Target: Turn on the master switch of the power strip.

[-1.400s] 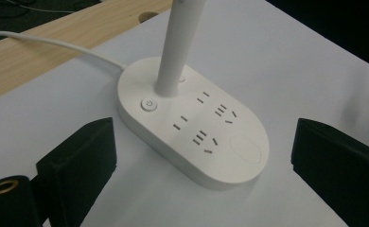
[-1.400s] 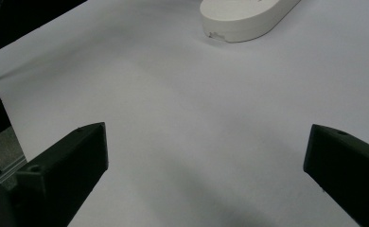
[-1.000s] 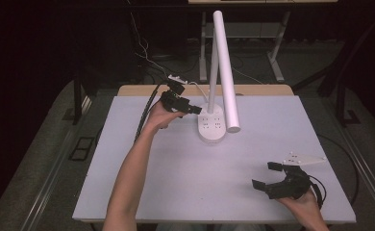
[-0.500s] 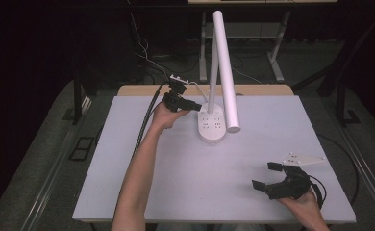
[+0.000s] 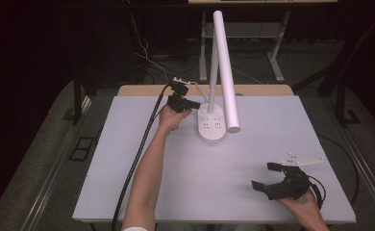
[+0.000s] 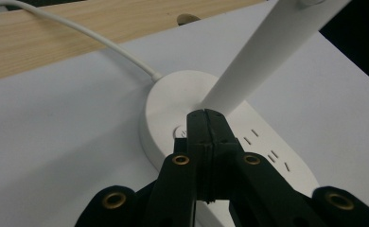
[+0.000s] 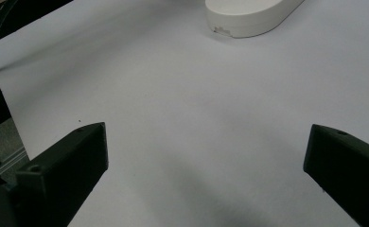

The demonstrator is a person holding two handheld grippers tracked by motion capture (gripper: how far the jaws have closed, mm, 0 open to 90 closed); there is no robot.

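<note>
Fingers of left gripper (image 6: 205, 116) pressed together, now brought onto lamp base (image 5: 211, 125) at frame centre, button press judged underway; right gripper (image 5: 268, 177) held apart, lower right.

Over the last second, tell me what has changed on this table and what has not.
Very little moved. The left gripper edged slightly toward the lamp base, its closed jaws now over the base beside the stem. Nothing was grasped or released. The right gripper stayed open near the table's front right corner, and the lamp and its cord stayed put.
</note>
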